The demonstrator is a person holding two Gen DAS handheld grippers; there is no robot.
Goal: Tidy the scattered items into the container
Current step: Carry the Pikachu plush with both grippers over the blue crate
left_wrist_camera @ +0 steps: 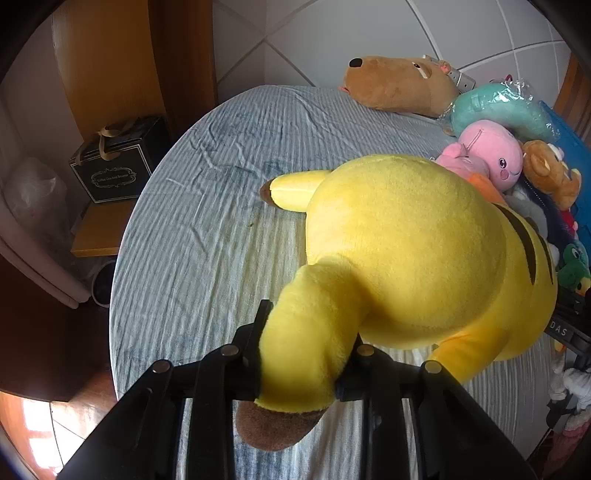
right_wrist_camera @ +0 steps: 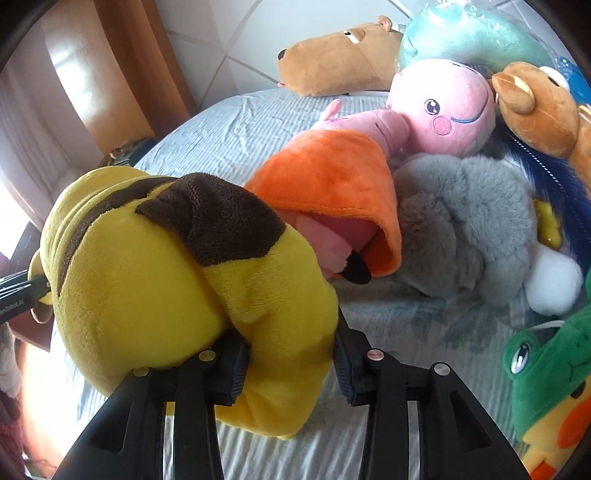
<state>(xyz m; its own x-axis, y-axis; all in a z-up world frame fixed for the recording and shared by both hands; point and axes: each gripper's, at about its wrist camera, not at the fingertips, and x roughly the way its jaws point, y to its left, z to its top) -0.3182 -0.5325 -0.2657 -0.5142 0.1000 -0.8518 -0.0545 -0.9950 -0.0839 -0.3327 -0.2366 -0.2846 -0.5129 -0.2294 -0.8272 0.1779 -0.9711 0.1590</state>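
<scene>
At the centre of both wrist views we hold the big yellow plush [left_wrist_camera: 399, 251] between us: our left gripper [left_wrist_camera: 306, 354] is clenched on a brown-soled limb, our right gripper [right_wrist_camera: 291, 354] pinches another yellow part. It hangs just over the striped bed [left_wrist_camera: 207, 206]. No container is clearly in view, and the pile at right, pink plush [right_wrist_camera: 443, 110], grey plush [right_wrist_camera: 461, 221] and green plush [right_wrist_camera: 546, 369], remains untidied, so we judge the task barely begun.

Striped bedsheet [left_wrist_camera: 207, 206], tiled wall [left_wrist_camera: 332, 33], perhaps curtains [right_wrist_camera: 22, 122]
</scene>
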